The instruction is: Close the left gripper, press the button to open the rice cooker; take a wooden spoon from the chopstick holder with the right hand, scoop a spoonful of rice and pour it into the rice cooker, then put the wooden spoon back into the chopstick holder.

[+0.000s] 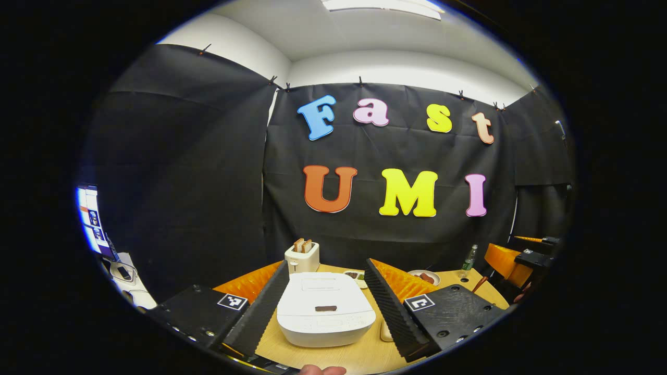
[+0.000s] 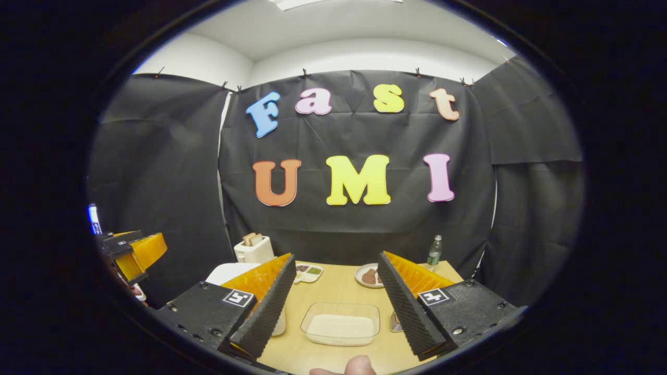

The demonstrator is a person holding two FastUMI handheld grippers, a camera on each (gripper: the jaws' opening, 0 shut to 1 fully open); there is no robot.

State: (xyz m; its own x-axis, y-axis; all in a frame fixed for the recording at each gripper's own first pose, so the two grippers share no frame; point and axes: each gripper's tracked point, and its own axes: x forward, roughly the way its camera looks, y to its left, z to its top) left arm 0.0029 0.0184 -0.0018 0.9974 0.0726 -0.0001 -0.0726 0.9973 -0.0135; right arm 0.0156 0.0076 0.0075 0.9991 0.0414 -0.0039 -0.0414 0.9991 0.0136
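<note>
On the table at 6 o'clock in the left gripper view, the rice cooker (image 1: 325,308) sits lid down between your left gripper (image 1: 325,307) fingers, which are spread wide; nothing is done yet. Close that claw, then press the button (image 1: 326,308). Your right gripper (image 2: 336,304) is also wide and empty over the rice tray (image 2: 341,324). The chopstick holder (image 2: 396,323) shows at 5 o'clock behind its finger; I can't make out the spoon.

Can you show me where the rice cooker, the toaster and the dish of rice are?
rice cooker (image 1: 324,307): left gripper view, on its closed lid.
toaster (image 1: 302,259): left gripper view, on its front.
dish of rice (image 2: 341,326): right gripper view, on the rice.
</note>
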